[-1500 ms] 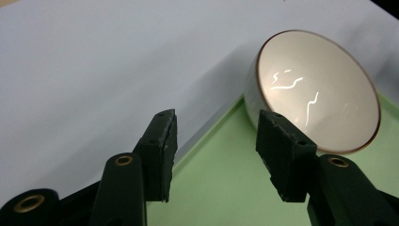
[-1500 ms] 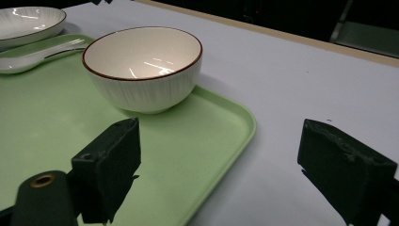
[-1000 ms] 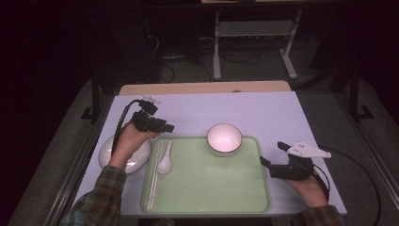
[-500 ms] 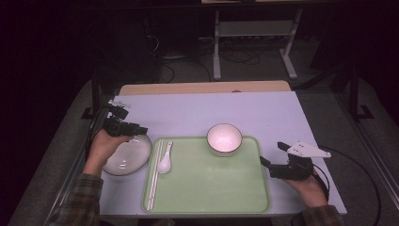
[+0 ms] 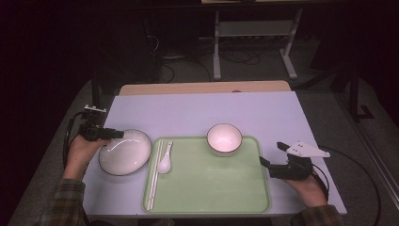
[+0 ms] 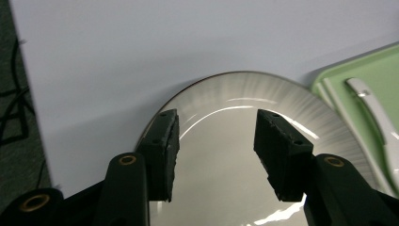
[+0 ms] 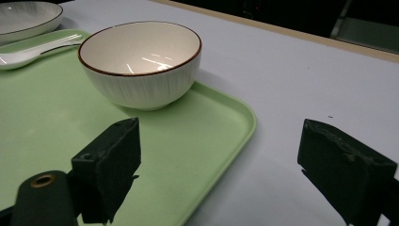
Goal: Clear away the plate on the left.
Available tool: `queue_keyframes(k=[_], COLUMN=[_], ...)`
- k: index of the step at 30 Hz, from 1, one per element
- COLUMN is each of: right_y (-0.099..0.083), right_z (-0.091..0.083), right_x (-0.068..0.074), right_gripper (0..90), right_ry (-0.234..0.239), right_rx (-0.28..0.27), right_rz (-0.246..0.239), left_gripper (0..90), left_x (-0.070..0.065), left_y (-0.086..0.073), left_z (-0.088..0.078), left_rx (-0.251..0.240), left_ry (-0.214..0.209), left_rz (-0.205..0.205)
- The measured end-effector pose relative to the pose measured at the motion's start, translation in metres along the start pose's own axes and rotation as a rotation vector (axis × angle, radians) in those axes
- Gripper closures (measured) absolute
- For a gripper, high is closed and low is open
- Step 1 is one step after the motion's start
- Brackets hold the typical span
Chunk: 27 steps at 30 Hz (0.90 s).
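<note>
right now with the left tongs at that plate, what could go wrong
1. The left tongs stand open over the rim of the plate; a bite on the thin, glossy edge may slip or tip it.
2. The plate lies close beside the tray, so a push could knock the chopsticks and spoon.
3. The right tongs straddle the tray's corner, open; a nudge there might shift the bowl.

Plate (image 6: 235, 155): near part cut off by the left gripper view's bottom edge, partly hidden behind the jaws. Spoon (image 6: 376, 120): cut off at right.
</note>
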State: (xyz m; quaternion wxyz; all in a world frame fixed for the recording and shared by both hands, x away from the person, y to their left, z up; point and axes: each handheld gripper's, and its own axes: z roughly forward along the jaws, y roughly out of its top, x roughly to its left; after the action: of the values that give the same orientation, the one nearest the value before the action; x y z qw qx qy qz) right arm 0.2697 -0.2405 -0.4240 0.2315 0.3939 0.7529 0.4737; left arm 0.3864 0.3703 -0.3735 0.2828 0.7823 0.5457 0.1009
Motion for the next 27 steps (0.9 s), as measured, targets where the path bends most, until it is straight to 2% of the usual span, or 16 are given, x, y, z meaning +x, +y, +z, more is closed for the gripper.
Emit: queue_keyframes(k=[5,12,17,27], right_y=[0.000,0.000,0.000,0.000], right_z=[0.000,0.000,0.000,0.001], right_x=[0.000,0.000,0.000,0.000], right_gripper=[13.0,13.1,13.0,13.0], right_ry=[-0.001,-0.002,-0.002,-0.002], right_rx=[0.002,0.003,0.004,0.007], right_rz=[0.004,0.002,0.001,0.003], left_gripper=[51.4,52.7,55.0,65.4], left_x=[0.014,0.026,0.034,0.044], left_y=[-0.007,-0.019,-0.028,-0.040], left_z=[-0.002,-0.002,0.001,0.010], left_rx=[0.010,0.045,0.073,0.132], left_ry=[0.032,0.073,0.072,0.021], left_rz=[-0.030,-0.056,-0.084,-0.124])
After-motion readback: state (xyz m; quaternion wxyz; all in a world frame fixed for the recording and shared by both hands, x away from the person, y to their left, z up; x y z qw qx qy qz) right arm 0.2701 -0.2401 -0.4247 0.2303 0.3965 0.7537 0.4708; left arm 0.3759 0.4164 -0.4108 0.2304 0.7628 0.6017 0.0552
